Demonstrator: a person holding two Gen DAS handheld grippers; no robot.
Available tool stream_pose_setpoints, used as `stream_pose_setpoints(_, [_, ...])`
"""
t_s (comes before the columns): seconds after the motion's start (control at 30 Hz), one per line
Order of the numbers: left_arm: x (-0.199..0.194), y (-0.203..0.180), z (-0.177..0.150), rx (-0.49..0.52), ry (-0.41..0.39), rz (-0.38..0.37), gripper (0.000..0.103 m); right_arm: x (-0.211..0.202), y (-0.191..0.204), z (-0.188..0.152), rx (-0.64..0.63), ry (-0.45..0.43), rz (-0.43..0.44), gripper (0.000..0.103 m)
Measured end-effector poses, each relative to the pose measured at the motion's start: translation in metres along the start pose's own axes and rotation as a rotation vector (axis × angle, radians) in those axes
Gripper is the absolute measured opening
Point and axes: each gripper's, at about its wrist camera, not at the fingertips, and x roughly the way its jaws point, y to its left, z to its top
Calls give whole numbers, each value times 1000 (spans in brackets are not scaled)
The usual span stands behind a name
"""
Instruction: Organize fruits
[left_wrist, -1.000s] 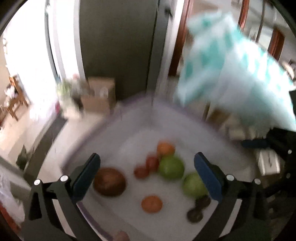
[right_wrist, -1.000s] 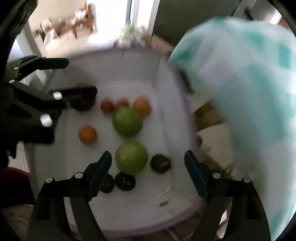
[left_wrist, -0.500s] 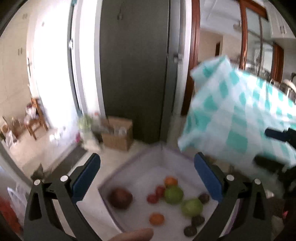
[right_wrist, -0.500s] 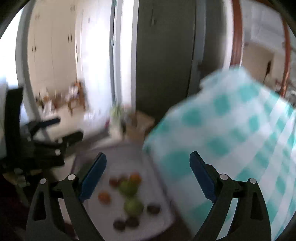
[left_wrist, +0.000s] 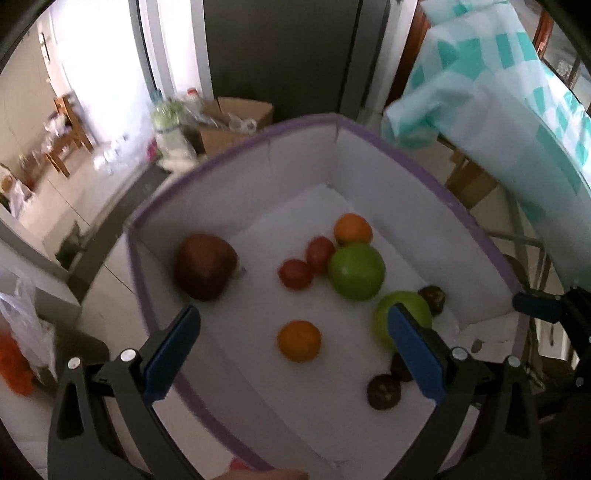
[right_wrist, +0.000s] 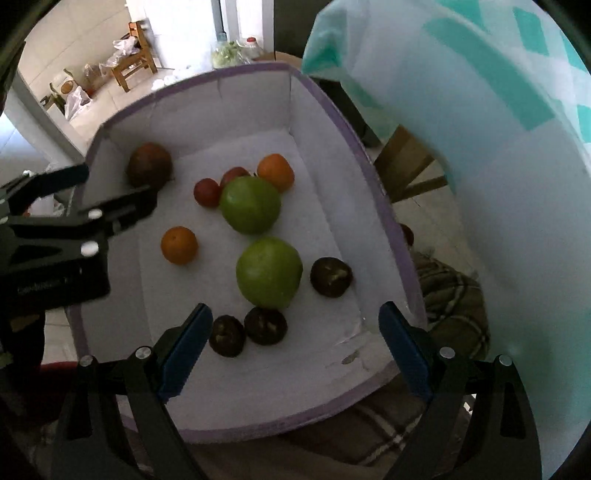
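A white box with a purple rim (right_wrist: 334, 110) sits on the floor, seen from above by both wrist cameras; the fruit lies loose on its white bottom. In the right wrist view, going left to right: the left gripper (right_wrist: 85, 190) reaches in from nine o'clock, its two fingers spread with nothing between them, over the box's left wall; a large dark red fruit (right_wrist: 149, 165) rests in the far left corner at about ten o'clock; an orange (right_wrist: 179, 245) lies alone left of centre; two small red fruits (right_wrist: 207, 192) sit side by side, touching a big green fruit (right_wrist: 250, 204) near the middle; a second orange (right_wrist: 276, 172) sits just behind that green fruit at twelve o'clock; a second green fruit (right_wrist: 269, 272) lies nearer the camera; two dark brown fruits (right_wrist: 245, 330) lie together at six o'clock in front of it, and a third dark fruit (right_wrist: 330, 277) sits at its right, near the right wall. The right gripper (right_wrist: 295, 343) hangs above the near end of the box, blue-padded fingers spread wide and holding nothing. At three o'clock a white and teal checked cloth (right_wrist: 498, 129) hangs beside the box.
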Motion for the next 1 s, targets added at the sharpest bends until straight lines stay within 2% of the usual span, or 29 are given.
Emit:
stream_pose_setpoints(0.23, [18, -5, -6, 11, 46, -12, 101, 15, 13, -2, -18, 28, 0, 88])
stream_pose_setpoints(1.0, [23, -8, -6, 9, 72, -18, 101, 19, 10, -3, 5, 46, 13, 88])
